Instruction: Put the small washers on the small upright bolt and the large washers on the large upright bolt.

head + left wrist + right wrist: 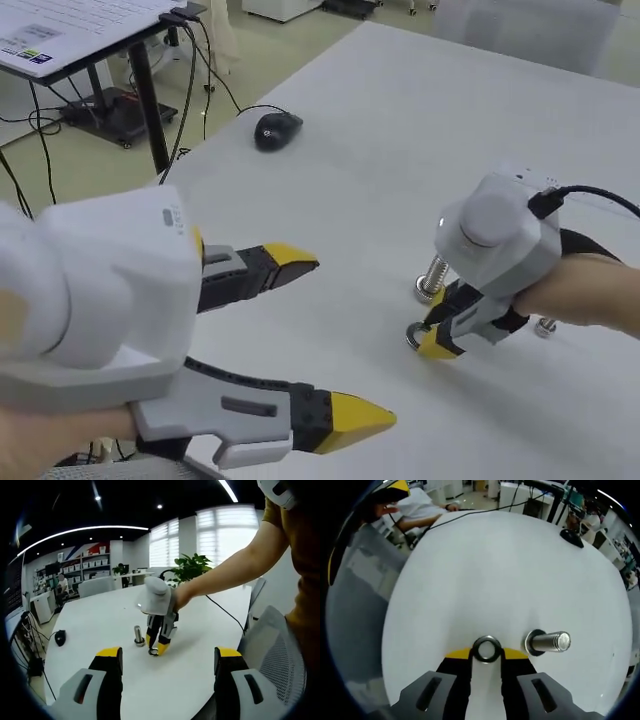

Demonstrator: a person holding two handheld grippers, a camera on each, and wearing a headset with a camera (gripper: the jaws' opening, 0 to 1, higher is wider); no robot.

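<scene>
Jaws of the left gripper (350,338): wide open, holding nothing, up off the white table (400,150).
Mouse (278,130): far back on the table, not part of the job.
Washer (487,638): one metal ring, pinched at the tips of the right gripper, low by the table and just beside the large bolt. I cannot tell if it is a big one or a small one.
Large bolt (432,280): stands up straight. A dark ring sits at its bottom; it may be a washer or part of the bolt.
Right gripper (430,345): closed tight on the washer.
Small bolt (545,325): a little metal thing near the hand, partly hidden; it looks like the small bolt.
Done: I think very little, maybe nothing.
Left: this washer is not on a bolt yet.
</scene>
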